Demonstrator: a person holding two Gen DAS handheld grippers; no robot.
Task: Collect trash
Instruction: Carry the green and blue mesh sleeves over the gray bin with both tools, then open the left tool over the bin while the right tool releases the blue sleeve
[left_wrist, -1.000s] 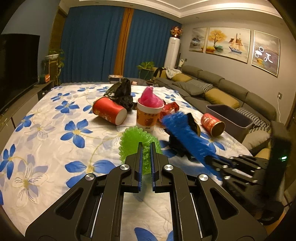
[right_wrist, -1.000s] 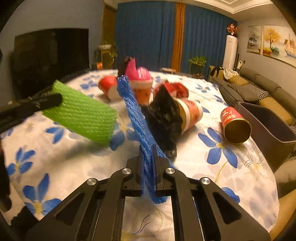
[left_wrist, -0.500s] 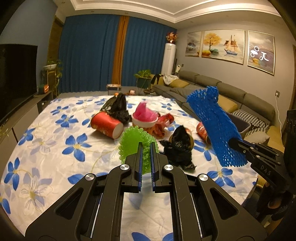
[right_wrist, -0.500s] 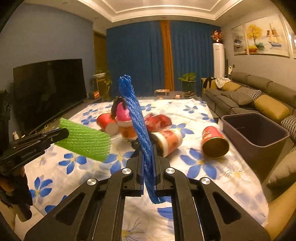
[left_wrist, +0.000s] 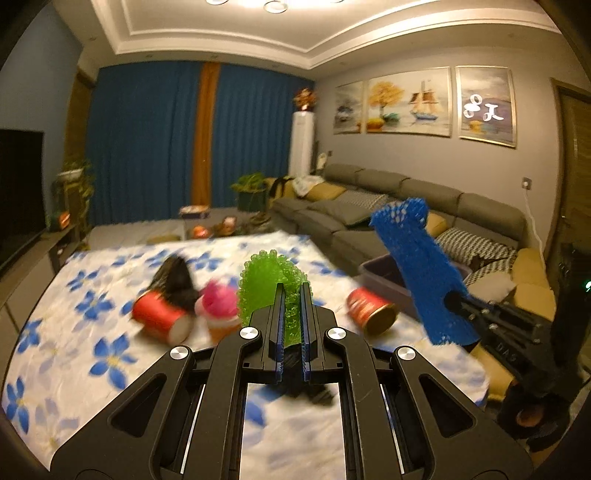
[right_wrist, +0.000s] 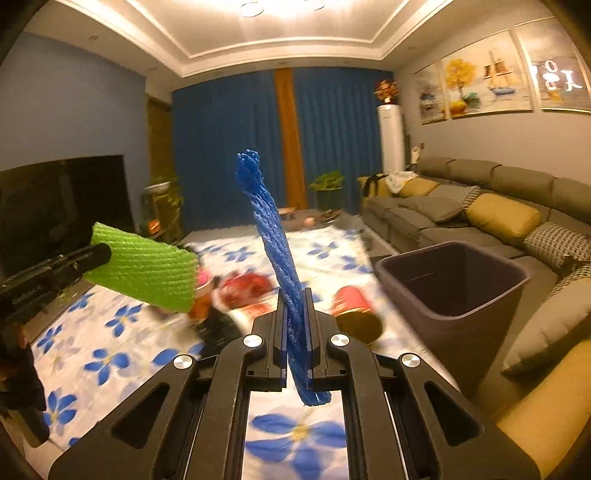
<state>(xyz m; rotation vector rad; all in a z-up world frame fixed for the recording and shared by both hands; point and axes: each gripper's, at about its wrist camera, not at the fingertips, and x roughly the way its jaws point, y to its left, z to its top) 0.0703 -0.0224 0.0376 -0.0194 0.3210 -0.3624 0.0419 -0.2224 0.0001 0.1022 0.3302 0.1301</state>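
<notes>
Carrying looks like the step in hand: a green foam net (left_wrist: 271, 280) is pinched between the closed jaws of the left gripper (left_wrist: 291, 314), and a blue foam net (right_wrist: 275, 243) stands upright, clamped flat between the closed jaws of the right gripper (right_wrist: 295, 317). Both nets hang in the air above the flower-print cloth (right_wrist: 110, 354), clear of everything on it. Just off the cloth's right edge, in front of the sofa (right_wrist: 461, 206), a dark bin (right_wrist: 454, 280) stands with its mouth open and nothing visible inside from this angle. Other litter lies on the cloth: a red cup on its side (left_wrist: 159, 319), a cup with pink stuffing (left_wrist: 219, 312), a black bag (left_wrist: 177, 280) and a red can (right_wrist: 356, 314) lying near the bin. The next move, as I judge it, calls for swinging each net over the bin's mouth, nearer right one first, and parting the jaws only once the net hangs inside the rim, since such light foam could catch on a pad or drift outside.
</notes>
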